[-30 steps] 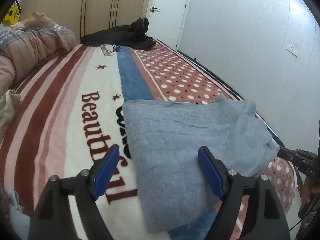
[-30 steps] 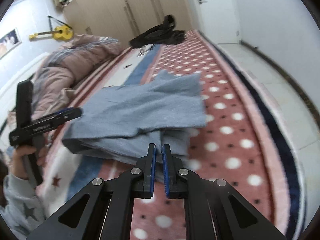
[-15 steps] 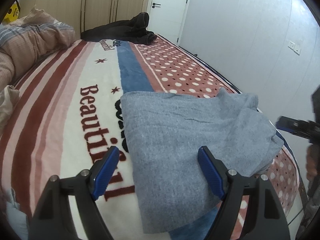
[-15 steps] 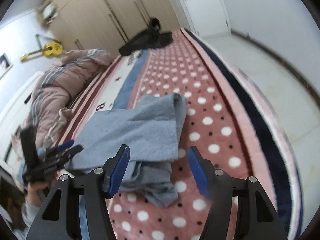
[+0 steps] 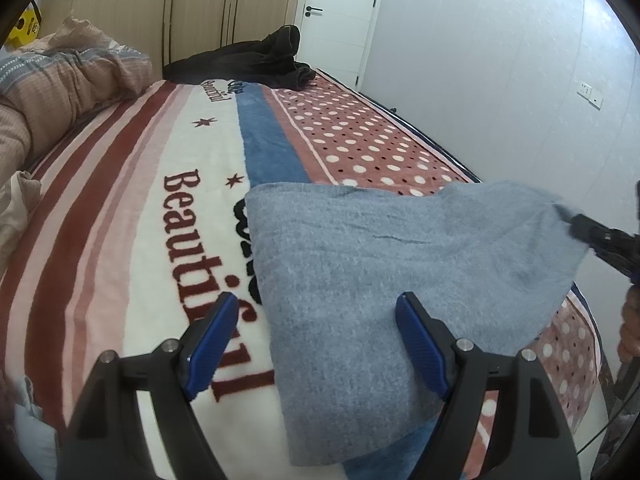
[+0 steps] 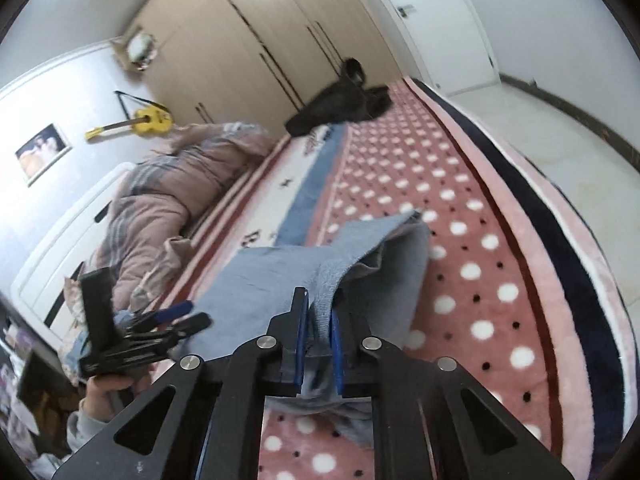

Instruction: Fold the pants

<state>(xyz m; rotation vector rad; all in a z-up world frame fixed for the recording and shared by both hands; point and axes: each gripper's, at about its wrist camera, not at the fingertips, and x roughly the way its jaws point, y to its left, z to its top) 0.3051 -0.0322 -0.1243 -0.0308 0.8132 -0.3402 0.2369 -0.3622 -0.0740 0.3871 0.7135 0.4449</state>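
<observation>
The grey-blue pants (image 5: 380, 264) lie partly folded on the bed blanket, near its right edge. My left gripper (image 5: 316, 344) is open and empty, hovering just above the pants' near left part. My right gripper (image 6: 318, 320) is shut on the pants' right edge (image 6: 324, 300) and lifts that fold off the blanket. It shows in the left wrist view (image 5: 600, 236) at the far right, pinching the raised cloth. The left gripper shows in the right wrist view (image 6: 176, 320) at the lower left.
The blanket (image 5: 132, 208) has red stripes, lettering and a dotted pink band (image 6: 472, 240). Dark clothes (image 5: 256, 60) lie at the far end. A pink quilt (image 5: 60, 88) is bunched along the left. Floor (image 6: 560, 140) and wall run beside the bed's right edge.
My right gripper opened, then shut on the pants' right edge and raised it. My left gripper stayed open and hardly moved.
</observation>
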